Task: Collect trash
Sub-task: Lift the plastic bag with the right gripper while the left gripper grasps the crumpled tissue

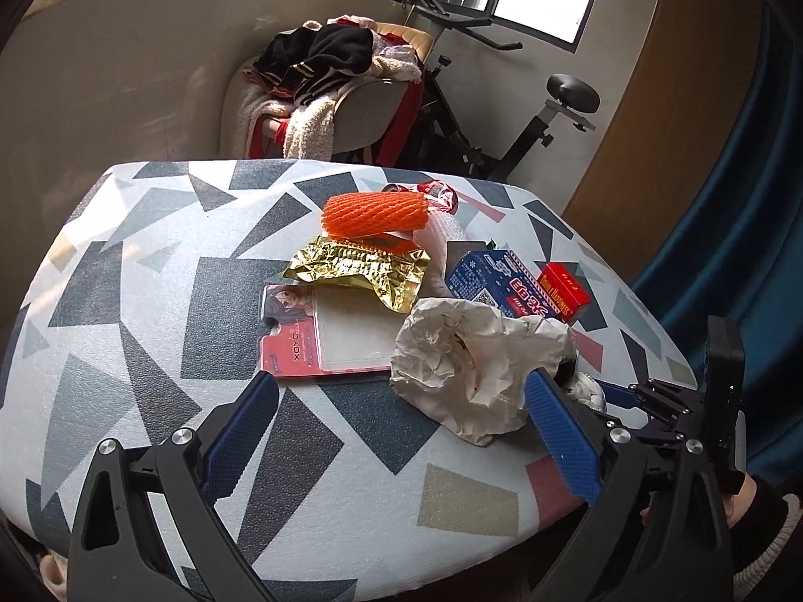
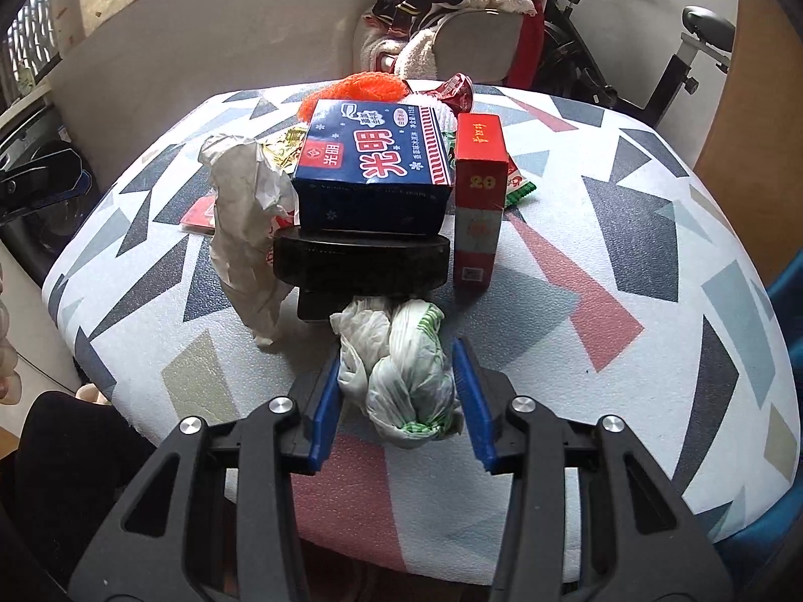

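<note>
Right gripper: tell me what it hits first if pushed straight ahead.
The right gripper already straddles the knotted plastic bag, so it meets that first; next beyond looks like the black round case, though depth is unclear.

A table point(image 2: 627, 261) covered in a white sheet with grey, red and beige shards carries the litter: knotted plastic bag point(image 2: 406, 371) at 6 o'clock, crumpled paper point(image 2: 246, 231) at 9, red carton point(image 2: 479, 190) at 1, orange netting point(image 1: 376, 210) towards 12.

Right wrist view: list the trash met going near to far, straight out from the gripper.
Right gripper → knotted plastic bag between its fingers → black round lid → blue carton → orange foam net.
</note>
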The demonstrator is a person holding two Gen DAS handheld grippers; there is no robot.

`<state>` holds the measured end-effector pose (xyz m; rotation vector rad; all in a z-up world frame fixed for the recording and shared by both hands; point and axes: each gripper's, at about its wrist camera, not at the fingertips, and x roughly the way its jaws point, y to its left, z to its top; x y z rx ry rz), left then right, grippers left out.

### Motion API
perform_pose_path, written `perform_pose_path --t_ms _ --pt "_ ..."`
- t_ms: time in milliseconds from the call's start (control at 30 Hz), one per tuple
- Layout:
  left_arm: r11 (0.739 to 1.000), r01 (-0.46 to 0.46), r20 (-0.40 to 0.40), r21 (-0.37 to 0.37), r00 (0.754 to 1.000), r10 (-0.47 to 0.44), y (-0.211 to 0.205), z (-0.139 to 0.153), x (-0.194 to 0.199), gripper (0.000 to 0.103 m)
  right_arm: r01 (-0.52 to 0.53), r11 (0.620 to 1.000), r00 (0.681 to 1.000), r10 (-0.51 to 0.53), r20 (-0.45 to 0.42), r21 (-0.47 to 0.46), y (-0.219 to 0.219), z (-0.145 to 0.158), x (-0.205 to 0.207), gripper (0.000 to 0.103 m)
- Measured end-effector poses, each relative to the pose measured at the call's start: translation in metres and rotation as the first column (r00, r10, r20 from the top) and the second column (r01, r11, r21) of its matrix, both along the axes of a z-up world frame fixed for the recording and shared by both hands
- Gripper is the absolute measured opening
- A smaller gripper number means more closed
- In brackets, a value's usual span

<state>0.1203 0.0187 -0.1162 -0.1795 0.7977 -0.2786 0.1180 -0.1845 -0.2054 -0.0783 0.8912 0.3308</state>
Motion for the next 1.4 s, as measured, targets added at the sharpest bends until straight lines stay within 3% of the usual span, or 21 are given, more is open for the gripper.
perform_pose_path --t_ms 167,433,633,733,767,800,900,933,1133,1267,1400 --pt "0.991 0.005 -0.073 -0.132 0.997 -0.015 -0.007 -0.005 0.021 0.088 -0.037 0.998 0.999 0.037 -0.006 -0.042 0.003 -0.003 -0.003 0.044" --pt "0.981 0.034 -0.107 -0.193 0.993 -0.055 -0.029 -0.010 0.036 0.088 -0.021 1.000 0.999 0.020 -0.036 -0.022 -0.007 -0.017 -0.004 0.045" --pt "0.932 -0.078 -0.228 -0.353 0.974 -0.005 -0.032 -0.022 0.061 0.088 -0.049 0.998 0.998 0.047 -0.031 -0.040 0.001 -0.017 -0.004 0.045" --pt "0.920 -0.135 -0.286 -0.369 0.958 0.026 -0.037 -0.030 0.073 0.087 -0.056 0.997 0.998 0.055 -0.029 -0.047 0.003 -0.017 -0.004 0.045" --pt "0.919 -0.152 -0.304 -0.364 0.952 0.037 -0.038 -0.035 0.076 0.085 -0.056 0.997 0.998 0.055 -0.030 -0.046 0.003 -0.017 -0.004 0.045" --pt "0.916 -0.170 -0.327 -0.364 0.944 0.046 -0.038 -0.041 0.079 0.075 -0.056 0.997 0.998 0.055 -0.030 -0.045 0.003 -0.017 -0.004 0.045" --pt "0.888 -0.228 -0.391 -0.399 0.919 0.061 -0.031 -0.059 0.080 0.036 -0.060 0.997 0.998 0.059 -0.030 -0.045 0.003 -0.017 -0.004 0.044" --pt "0.878 -0.232 -0.387 -0.419 0.920 0.059 -0.028 -0.061 0.078 0.032 -0.061 0.997 0.998 0.059 -0.032 -0.047 0.003 -0.016 -0.005 0.044" --pt "0.915 -0.130 -0.291 -0.383 0.957 0.014 -0.020 -0.043 0.068 0.013 -0.012 0.993 0.999 0.007 -0.044 -0.121 -0.008 -0.014 0.003 0.044" --pt "0.943 -0.056 -0.221 -0.328 0.975 -0.019 -0.025 -0.024 0.062 0.013 0.069 0.982 0.997 -0.074 -0.023 -0.178 -0.020 -0.004 0.013 0.044" --pt "0.957 -0.023 -0.178 -0.289 0.984 -0.030 -0.024 -0.014 0.056 0.013 0.111 0.984 0.994 -0.111 0.013 -0.136 -0.030 0.014 0.015 0.044"
